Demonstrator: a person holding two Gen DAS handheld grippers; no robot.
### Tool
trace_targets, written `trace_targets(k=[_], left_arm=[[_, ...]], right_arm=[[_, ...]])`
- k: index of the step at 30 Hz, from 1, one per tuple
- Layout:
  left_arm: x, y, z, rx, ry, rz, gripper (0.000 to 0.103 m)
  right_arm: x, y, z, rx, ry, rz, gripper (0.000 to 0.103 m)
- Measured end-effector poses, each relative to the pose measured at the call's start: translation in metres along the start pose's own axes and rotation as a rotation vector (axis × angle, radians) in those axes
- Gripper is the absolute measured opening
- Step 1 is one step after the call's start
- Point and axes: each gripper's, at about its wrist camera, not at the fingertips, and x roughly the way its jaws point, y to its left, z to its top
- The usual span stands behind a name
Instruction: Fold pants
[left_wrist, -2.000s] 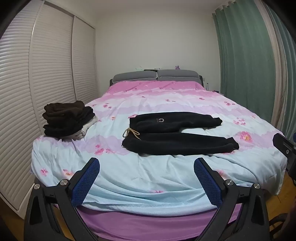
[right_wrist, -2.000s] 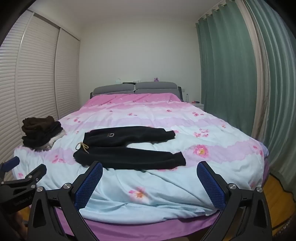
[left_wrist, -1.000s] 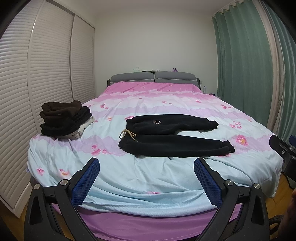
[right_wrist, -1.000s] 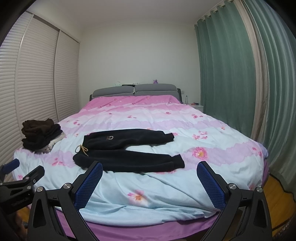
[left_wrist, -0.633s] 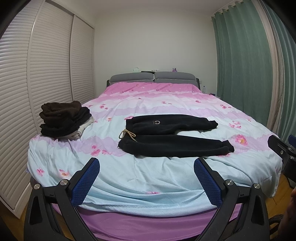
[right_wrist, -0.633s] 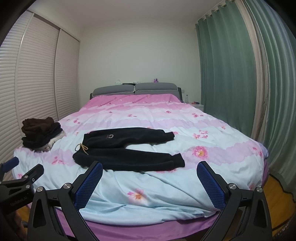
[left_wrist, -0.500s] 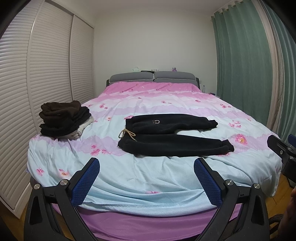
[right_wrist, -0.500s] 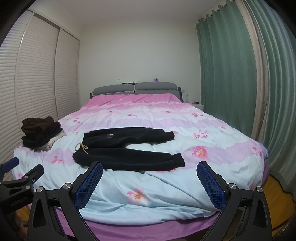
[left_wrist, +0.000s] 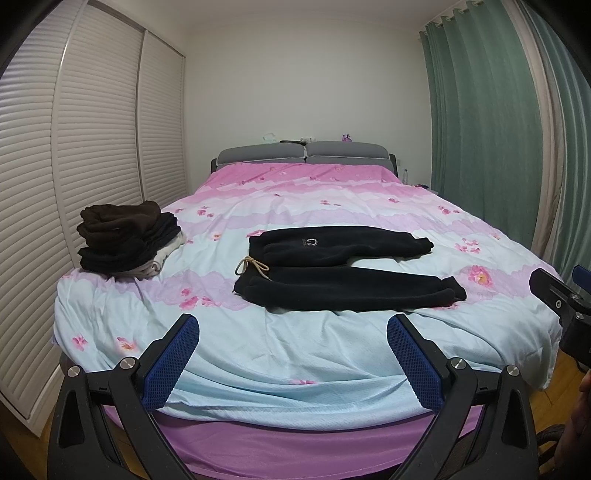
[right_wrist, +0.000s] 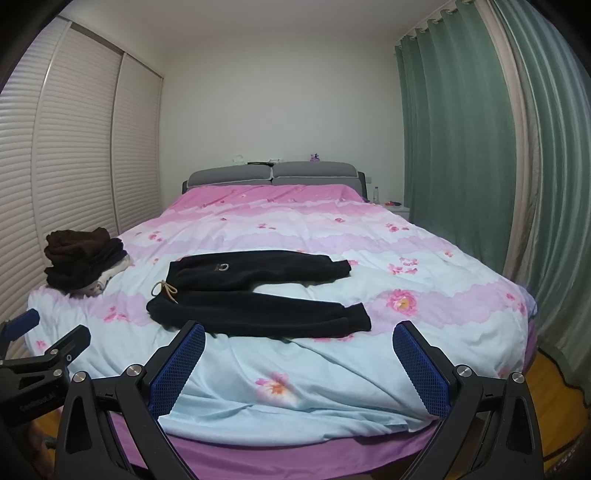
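Pants (left_wrist: 343, 273) slightly farther, unfolded as before

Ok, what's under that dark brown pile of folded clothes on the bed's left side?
Under the dark brown folded pile, a pale garment pokes out on the floral quilt; the rest is covered.

Black fleece pants (left_wrist: 343, 271) lie flat and unfolded across the bed (left_wrist: 332, 343), waistband toward the left with a tan drawstring (left_wrist: 252, 266), legs spread slightly apart toward the right, a small logo near the waist.
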Motion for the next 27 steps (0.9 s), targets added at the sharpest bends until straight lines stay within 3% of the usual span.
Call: trace_targets(k=[27], left_arm=[[0.0031,0.0031,-0.0004,-0.008,0.01,0.007,0.103]], right_arm=[[0.0029,0.0009,-0.0008,-0.001,0.011,0.003,0.103]])
